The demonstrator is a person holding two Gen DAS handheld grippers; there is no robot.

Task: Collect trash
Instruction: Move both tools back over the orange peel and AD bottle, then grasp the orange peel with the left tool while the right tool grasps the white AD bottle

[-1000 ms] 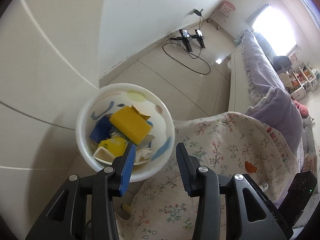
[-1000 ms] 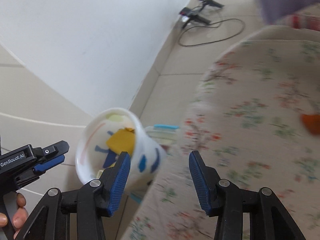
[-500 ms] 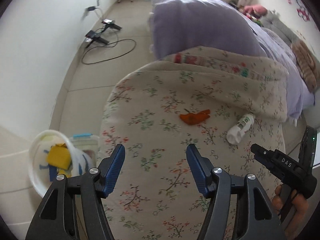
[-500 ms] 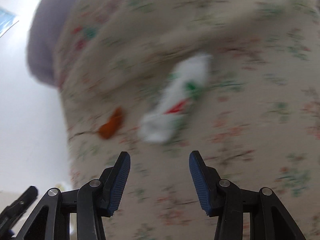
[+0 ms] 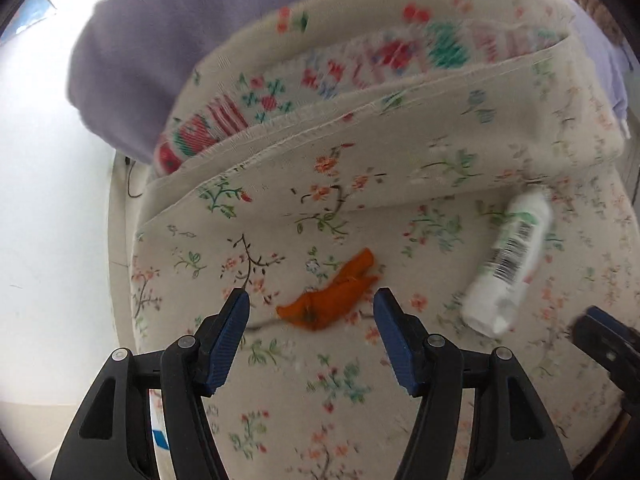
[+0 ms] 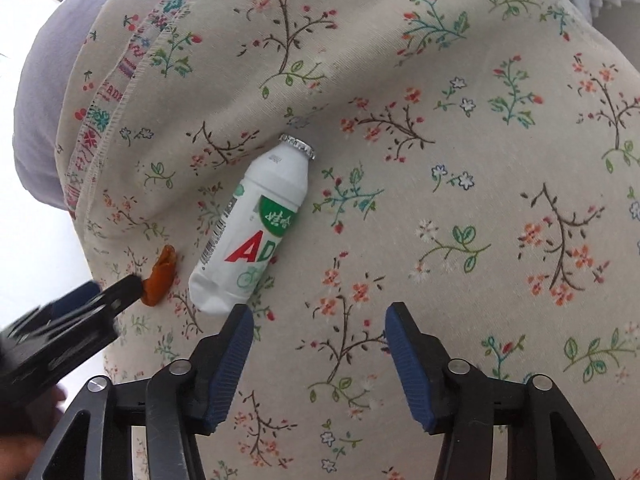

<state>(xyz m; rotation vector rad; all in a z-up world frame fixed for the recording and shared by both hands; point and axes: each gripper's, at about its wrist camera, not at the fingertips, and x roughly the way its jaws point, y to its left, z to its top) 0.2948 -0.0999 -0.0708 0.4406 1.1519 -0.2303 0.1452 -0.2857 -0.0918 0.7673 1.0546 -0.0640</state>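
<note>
**Two scraps of trash on the floral bedcover, both tools empty**

The left wrist view is smeared by motion blur, so the bottle's label there reads only as a barcode and green marks. In it the right tool shows merely as a dark tip at the right edge; in the right wrist view the left tool (image 6: 120, 292) is a blurred black shape at lower left, its jaws hard to make out, with a blurred hand cut off beneath it. The pale floor at the left of both views is overexposed and gives no detail.

The surface is a bed under one cream floral bedcover (image 5: 400, 380), whose patterned hem is folded back over one lilac blanket (image 5: 160, 40).

Two pieces of trash lie on the cover. One white drink bottle (image 6: 256, 224) lies on its side, foil cap away from the right camera, its base just beyond the left finger of the right tool (image 6: 318, 322). One crumpled orange scrap (image 5: 332, 296) lies to the bottle's left, close ahead of the left tool (image 5: 310, 306).

Left tool: jaws standing wide, having just opened, pads clear of the scrap. Right tool: jaws apart, just opening further, nothing between them.
</note>
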